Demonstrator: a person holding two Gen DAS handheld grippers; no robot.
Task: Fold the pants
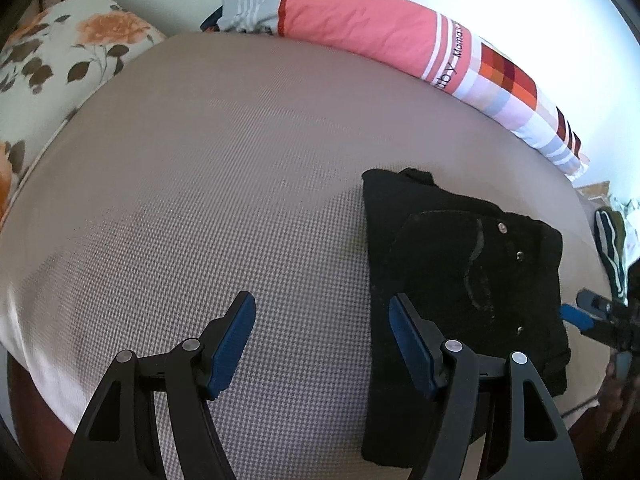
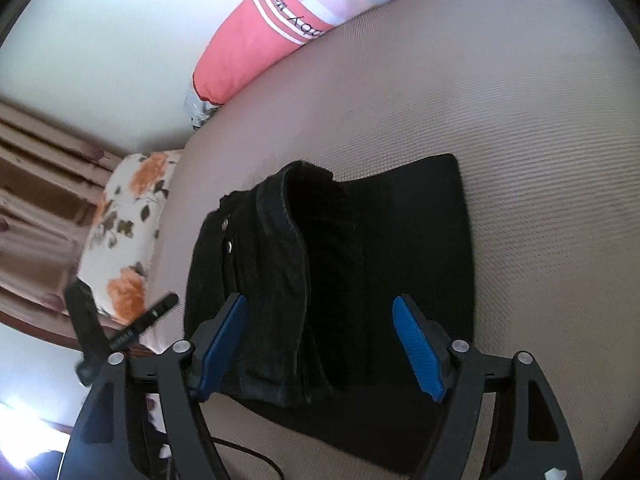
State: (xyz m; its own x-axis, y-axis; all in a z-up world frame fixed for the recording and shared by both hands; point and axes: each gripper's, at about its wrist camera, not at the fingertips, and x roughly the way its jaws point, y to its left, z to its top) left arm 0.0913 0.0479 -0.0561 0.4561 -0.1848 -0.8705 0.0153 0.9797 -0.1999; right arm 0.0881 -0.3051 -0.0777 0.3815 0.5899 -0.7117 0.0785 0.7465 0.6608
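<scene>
Black pants (image 1: 460, 264) lie folded into a compact stack on the grey woven bed cover (image 1: 220, 184), waistband with metal rivets uppermost. My left gripper (image 1: 322, 344) is open and empty, hovering above the cover just left of the pants' edge. In the right wrist view the pants (image 2: 340, 264) fill the middle. My right gripper (image 2: 320, 344) is open above their near edge, its blue pads (image 2: 416, 344) on either side of the folded waistband. The right gripper also shows in the left wrist view (image 1: 580, 316) at the pants' right edge.
A pink and checked bolster (image 1: 380, 36) lies along the wall at the back. A floral pillow (image 1: 60, 64) sits at the bed's left end. Striped clothing (image 1: 612, 248) lies beyond the pants on the right. Curtains (image 2: 40, 184) hang beside the bed.
</scene>
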